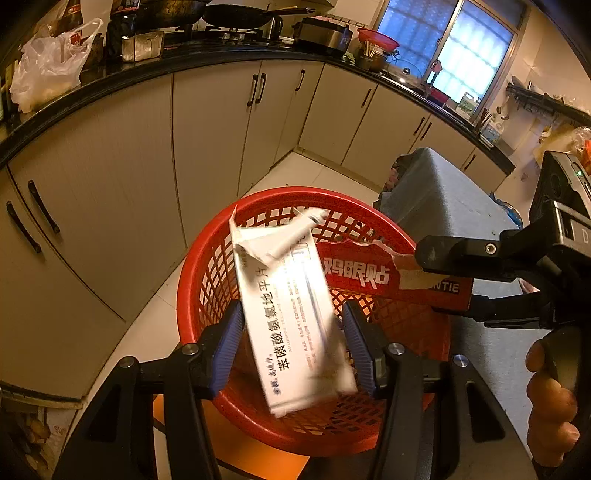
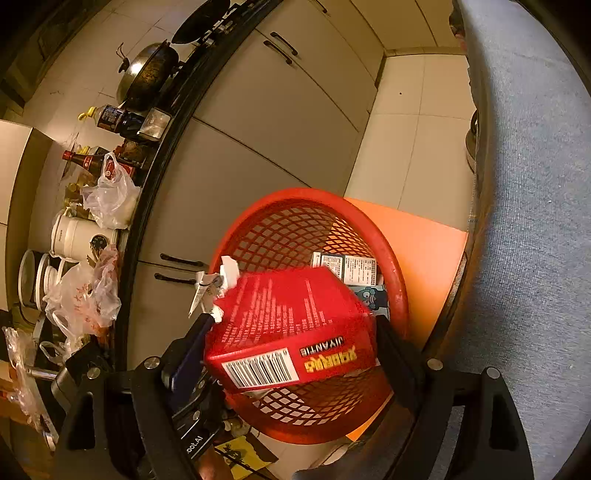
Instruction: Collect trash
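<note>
This is a home kitchen. A long black stone countertop [image 1: 207,61] runs above cream cabinet doors [image 1: 110,155] with dark bar handles [image 1: 42,206]. On it stand a dark wok [image 2: 147,75] on a gas hob, a silver rice cooker [image 1: 325,35], dark sauce bottles [image 2: 114,120], a white electric kettle [image 2: 79,234] and crumpled clear plastic bags [image 1: 48,66]. Pale floor tiles [image 2: 406,147] and a frosted glass-block window [image 1: 450,48] complete it.

A: Basket [image 1: 207,273] – red plastic mesh, glossy rim. White box [image 1: 295,314]?
B: Thin card, slick, catches glare. Red box [image 2: 291,328] – card too, torn edge shows raw paper.
A: Tbl cover [image 2: 535,221]?
B: Grey cloth, matt, ribbed. Gripper pads [image 1: 229,343] – blue ridged rubber.
</note>
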Action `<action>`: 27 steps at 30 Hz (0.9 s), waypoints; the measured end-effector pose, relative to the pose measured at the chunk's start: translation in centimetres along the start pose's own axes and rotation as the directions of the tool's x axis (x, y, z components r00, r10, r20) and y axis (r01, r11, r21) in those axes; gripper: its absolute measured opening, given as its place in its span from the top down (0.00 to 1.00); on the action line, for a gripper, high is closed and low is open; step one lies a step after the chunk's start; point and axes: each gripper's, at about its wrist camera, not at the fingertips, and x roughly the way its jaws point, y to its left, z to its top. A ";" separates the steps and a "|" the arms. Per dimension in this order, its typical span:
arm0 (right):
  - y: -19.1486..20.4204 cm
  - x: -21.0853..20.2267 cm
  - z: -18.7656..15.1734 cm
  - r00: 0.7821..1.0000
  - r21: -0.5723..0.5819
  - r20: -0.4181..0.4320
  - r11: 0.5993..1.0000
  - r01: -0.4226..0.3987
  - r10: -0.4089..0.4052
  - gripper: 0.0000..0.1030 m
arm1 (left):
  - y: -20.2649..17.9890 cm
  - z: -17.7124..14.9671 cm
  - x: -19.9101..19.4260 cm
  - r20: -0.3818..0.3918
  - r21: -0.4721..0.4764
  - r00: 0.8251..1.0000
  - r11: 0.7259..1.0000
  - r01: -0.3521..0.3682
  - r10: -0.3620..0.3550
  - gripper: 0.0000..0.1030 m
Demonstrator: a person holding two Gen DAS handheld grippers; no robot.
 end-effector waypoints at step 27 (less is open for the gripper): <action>0.7 -3.0 -0.7 0.997 -0.054 0.068 0.998 0.029 -0.026 0.13 | -0.2 -0.4 -2.0 0.040 0.009 0.999 1.000 -0.021 0.021 0.40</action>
